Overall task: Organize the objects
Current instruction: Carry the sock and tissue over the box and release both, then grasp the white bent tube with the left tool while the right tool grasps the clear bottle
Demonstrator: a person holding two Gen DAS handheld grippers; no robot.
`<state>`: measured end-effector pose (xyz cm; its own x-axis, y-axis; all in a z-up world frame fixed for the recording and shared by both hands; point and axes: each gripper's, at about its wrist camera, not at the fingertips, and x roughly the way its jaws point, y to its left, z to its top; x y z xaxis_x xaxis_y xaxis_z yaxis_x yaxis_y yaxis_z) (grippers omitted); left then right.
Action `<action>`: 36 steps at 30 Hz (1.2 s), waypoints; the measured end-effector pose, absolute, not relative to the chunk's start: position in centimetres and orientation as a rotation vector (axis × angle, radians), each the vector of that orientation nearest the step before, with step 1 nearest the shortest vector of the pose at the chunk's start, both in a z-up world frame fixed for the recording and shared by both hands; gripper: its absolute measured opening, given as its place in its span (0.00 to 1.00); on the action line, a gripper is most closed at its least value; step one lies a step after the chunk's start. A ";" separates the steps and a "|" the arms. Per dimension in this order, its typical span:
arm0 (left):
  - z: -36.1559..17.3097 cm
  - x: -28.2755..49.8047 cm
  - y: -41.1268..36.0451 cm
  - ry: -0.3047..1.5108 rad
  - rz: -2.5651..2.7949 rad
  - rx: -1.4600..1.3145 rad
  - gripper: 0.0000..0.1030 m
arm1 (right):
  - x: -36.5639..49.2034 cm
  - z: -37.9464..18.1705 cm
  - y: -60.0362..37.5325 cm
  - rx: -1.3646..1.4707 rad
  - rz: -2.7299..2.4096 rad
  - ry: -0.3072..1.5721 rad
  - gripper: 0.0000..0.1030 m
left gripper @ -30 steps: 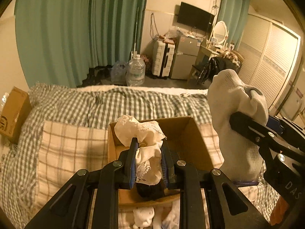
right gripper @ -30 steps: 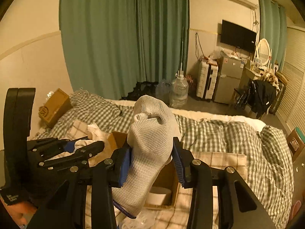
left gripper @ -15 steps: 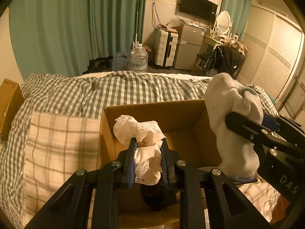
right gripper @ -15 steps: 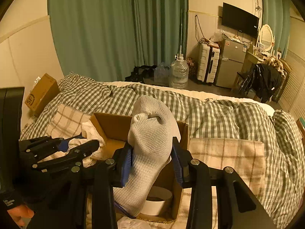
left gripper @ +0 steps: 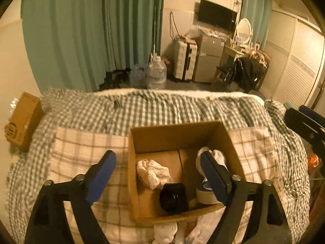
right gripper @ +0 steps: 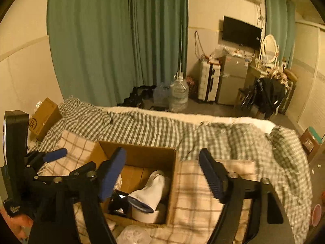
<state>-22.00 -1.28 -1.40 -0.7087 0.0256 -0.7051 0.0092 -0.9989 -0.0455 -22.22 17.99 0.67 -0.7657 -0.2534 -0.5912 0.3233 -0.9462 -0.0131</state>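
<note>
The lace cloth (left gripper: 152, 172) shows only in the left wrist view, lying in the cardboard box (left gripper: 172, 136) between the spread, empty left claw (left gripper: 158, 174) fingers. The white sock (right gripper: 151, 189) lies in the box between the right claw (right gripper: 162, 174) fingers, also apart.

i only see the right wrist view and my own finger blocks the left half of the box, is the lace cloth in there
Observer: Yes. The lace cloth lies crumpled on the floor of the box, in its left half.
Operator: whats next to it
Observer: A black round thing sits just beside the cloth's near right corner.
Operator: left jaws got anything between them
Observer: No. The left gripper is wide open and empty.
</note>
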 end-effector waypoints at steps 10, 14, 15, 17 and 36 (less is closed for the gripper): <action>3.9 -14.3 -3.0 -0.061 2.999 -1.054 0.94 | -13.6 6.0 19.7 0.804 -2.771 0.223 0.91; 3.3 -11.6 -4.1 -0.087 3.018 -1.044 0.94 | -10.9 5.1 19.9 0.827 -2.792 0.243 0.91; 2.8 -11.0 -4.3 -0.098 3.017 -1.044 0.94 | -10.2 4.6 19.9 0.837 -2.789 0.237 0.91; 1.5 -10.0 -4.8 -0.128 3.015 -1.062 0.94 | -9.5 3.4 20.1 0.859 -2.784 0.221 0.91; -17.0 -11.1 0.1 -0.002 2.722 -1.615 0.71 | -12.0 -14.8 20.3 1.319 -2.669 0.190 0.91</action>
